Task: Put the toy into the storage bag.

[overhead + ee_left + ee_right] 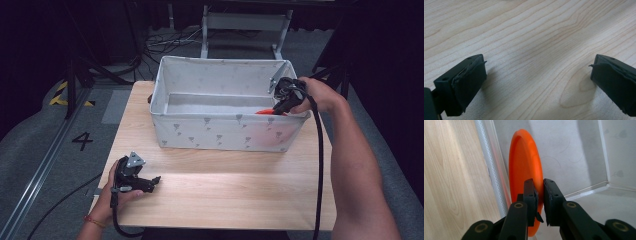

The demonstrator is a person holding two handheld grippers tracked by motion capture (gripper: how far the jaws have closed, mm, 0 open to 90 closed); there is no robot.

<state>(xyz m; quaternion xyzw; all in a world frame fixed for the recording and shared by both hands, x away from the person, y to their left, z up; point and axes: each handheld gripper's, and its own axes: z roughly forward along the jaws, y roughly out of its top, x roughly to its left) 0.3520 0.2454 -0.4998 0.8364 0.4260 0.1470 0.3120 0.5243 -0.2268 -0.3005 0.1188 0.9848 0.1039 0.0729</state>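
High view, near edge first: the left hand-held gripper [150, 182] rests on the bare table [225, 185], jaws spread wide and empty. Farther off, the right hand-held gripper [284, 102] reaches over the bin [220, 132] wall, clamped on an orange plate's [524, 172] rim — the plate hangs edge-up just inside the near wall. It looks mid-transfer; whether going in or coming out, I cannot tell.
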